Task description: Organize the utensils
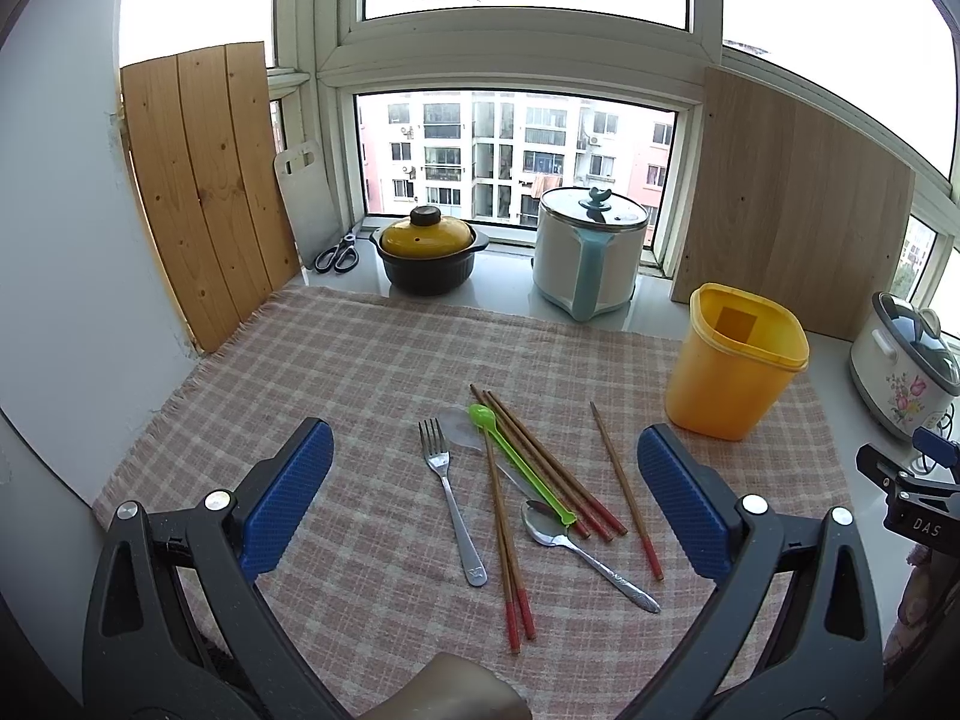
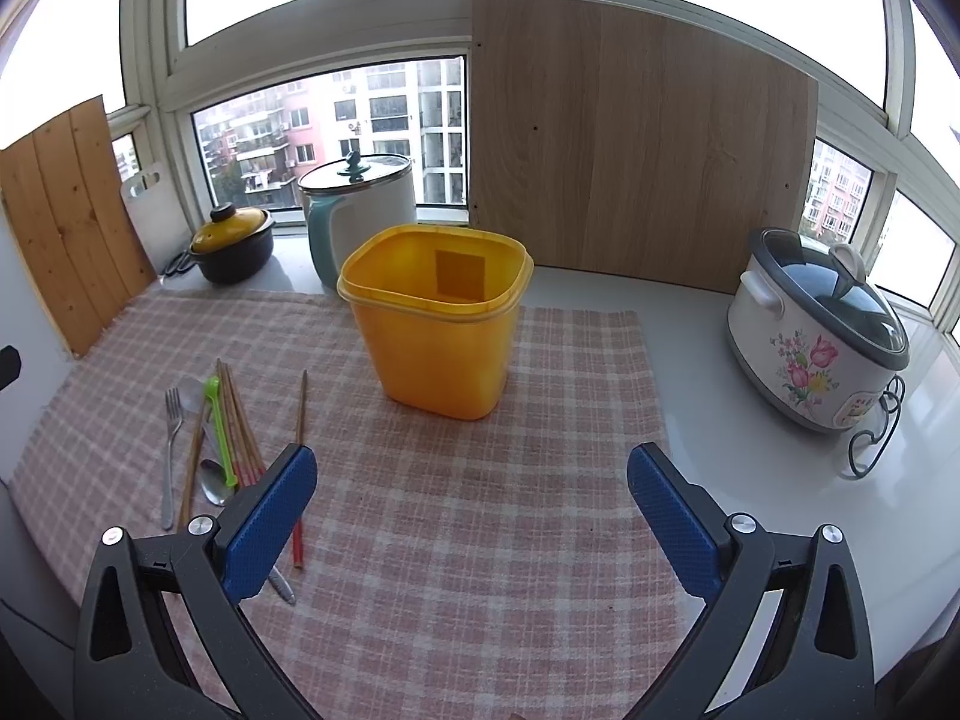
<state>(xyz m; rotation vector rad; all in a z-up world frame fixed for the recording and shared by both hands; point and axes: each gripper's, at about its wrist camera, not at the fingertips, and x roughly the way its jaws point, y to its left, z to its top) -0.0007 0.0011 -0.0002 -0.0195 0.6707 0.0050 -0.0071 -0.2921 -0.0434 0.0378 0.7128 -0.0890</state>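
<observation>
Utensils lie loose on a pink checked cloth: a steel fork, a steel spoon, a green plastic spoon, a clear plastic spoon and several wooden chopsticks with red tips. An empty yellow tub stands upright to their right. My left gripper is open, its jaws on either side of the pile and above it. My right gripper is open and empty over bare cloth, in front of the tub; the utensils lie to its left.
At the back stand a yellow-lidded dark pot, a white lidded pot, scissors and a cutting board. Wooden boards lean at both sides. A flowered rice cooker sits on the white counter at right.
</observation>
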